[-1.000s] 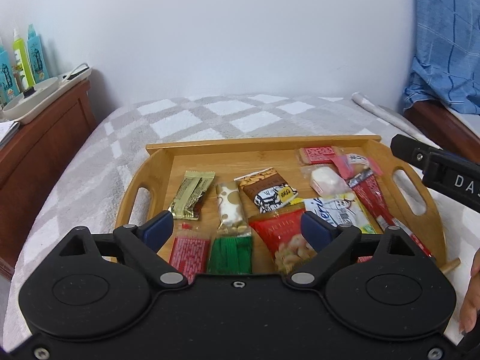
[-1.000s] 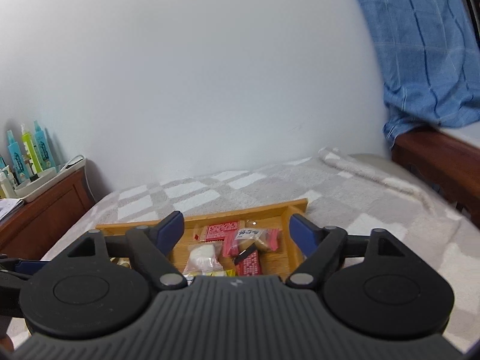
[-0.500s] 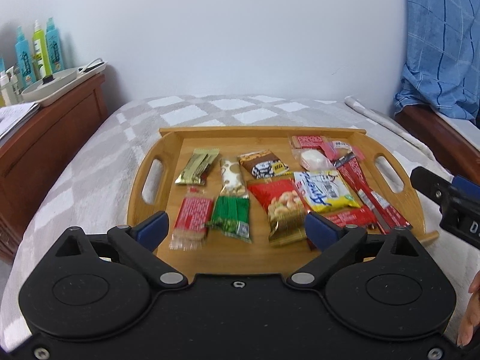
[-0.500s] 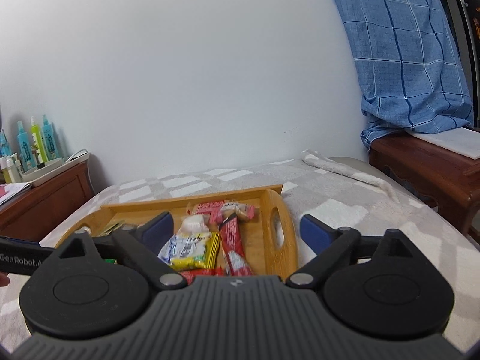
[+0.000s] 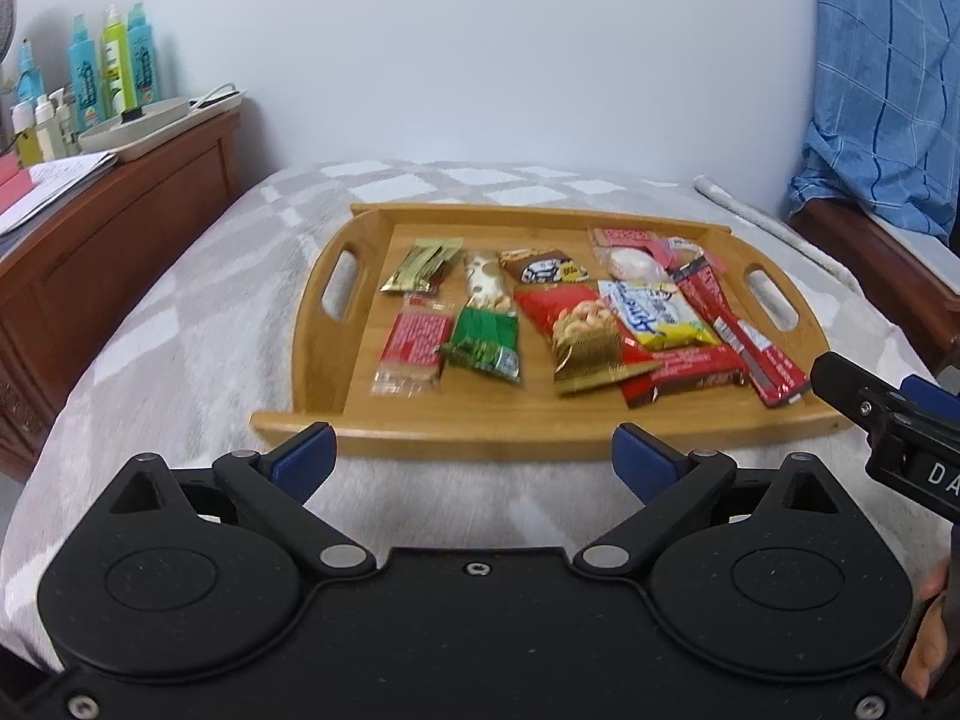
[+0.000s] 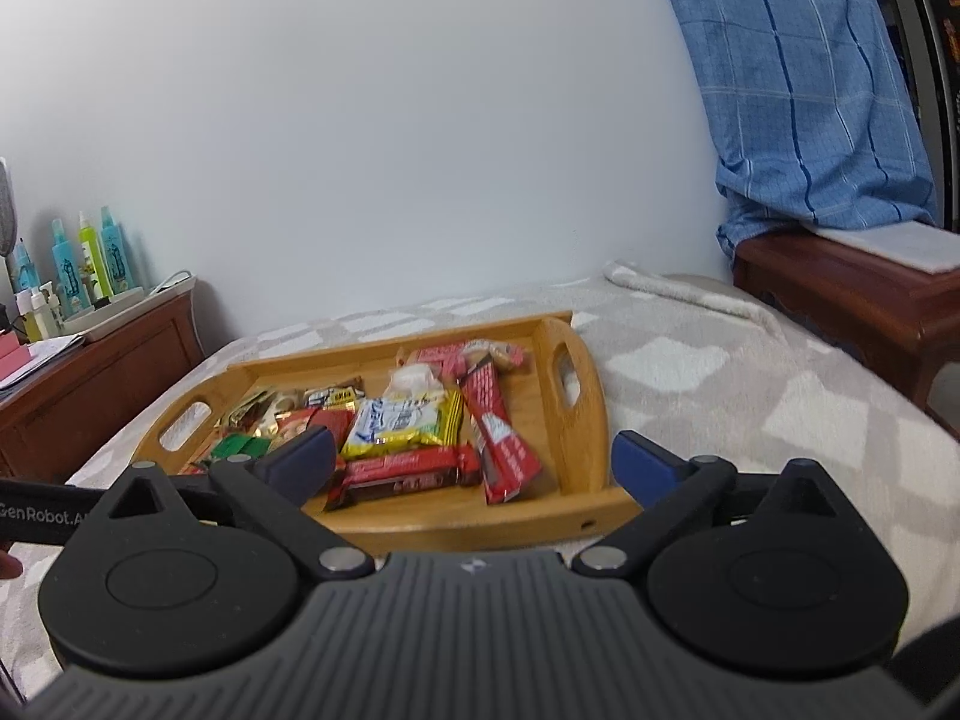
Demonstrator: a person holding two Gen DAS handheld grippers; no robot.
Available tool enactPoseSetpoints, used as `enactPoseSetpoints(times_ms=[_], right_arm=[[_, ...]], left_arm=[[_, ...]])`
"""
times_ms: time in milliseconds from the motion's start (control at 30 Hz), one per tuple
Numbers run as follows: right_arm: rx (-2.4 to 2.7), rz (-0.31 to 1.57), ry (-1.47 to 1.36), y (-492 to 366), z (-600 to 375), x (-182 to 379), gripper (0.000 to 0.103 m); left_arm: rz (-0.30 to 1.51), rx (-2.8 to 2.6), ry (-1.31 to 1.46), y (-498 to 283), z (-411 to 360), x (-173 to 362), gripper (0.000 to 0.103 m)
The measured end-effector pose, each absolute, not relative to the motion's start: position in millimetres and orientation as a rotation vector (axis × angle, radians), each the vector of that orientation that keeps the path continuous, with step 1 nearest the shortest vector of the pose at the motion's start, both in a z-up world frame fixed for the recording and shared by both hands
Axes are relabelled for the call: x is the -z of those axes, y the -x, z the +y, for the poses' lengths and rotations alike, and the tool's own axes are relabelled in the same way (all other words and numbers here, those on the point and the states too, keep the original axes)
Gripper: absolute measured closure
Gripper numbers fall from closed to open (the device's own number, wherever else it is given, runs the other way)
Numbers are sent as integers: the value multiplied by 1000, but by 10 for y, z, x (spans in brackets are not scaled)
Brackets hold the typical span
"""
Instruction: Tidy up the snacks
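A wooden tray (image 5: 480, 441) with cut-out handles lies on the bed and holds the snacks flat. On its left are a gold packet (image 5: 423, 267), a red cracker pack (image 5: 414, 345) and a green packet (image 5: 486, 339). A red nut bag (image 5: 585, 330), a yellow-white packet (image 5: 657, 315) and long red sticks (image 5: 738, 330) lie on the right. My left gripper (image 5: 474, 462) hovers open just short of the tray's near rim, holding nothing. My right gripper (image 6: 474, 459) is open and empty over the tray's (image 6: 582, 396) near right corner, above a dark red bar (image 6: 408, 474).
A grey checked blanket (image 5: 210, 300) covers the bed. A wooden nightstand (image 5: 120, 198) with bottles (image 5: 114, 60) and papers stands at the left. Blue checked cloth (image 5: 870, 90) hangs over wooden furniture (image 6: 840, 294) at the right. A rolled towel (image 6: 678, 291) lies behind the tray.
Both grippers have drawn back from over the snacks, so the whole tray now lies ahead of them. The right jaws have spread a little wider. The snacks have not moved.
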State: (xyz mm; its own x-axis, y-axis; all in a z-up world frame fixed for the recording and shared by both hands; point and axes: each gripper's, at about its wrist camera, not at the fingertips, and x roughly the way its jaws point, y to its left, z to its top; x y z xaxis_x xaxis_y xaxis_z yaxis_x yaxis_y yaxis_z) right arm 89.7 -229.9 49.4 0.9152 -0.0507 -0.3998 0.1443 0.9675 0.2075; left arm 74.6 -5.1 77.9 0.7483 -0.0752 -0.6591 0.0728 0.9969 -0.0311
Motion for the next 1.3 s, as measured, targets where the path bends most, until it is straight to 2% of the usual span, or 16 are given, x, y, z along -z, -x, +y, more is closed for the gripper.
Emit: enactPoseSetpoints(times_ms=[633,1300], right_arm=[[128,487,-158,-691,-1952,-268,0],[135,596,-106,-782,-1826,-75,0]], left_arm=[[777,52,-33,-467,36,-439,3],[837,51,-12,-561,55,-159,3]])
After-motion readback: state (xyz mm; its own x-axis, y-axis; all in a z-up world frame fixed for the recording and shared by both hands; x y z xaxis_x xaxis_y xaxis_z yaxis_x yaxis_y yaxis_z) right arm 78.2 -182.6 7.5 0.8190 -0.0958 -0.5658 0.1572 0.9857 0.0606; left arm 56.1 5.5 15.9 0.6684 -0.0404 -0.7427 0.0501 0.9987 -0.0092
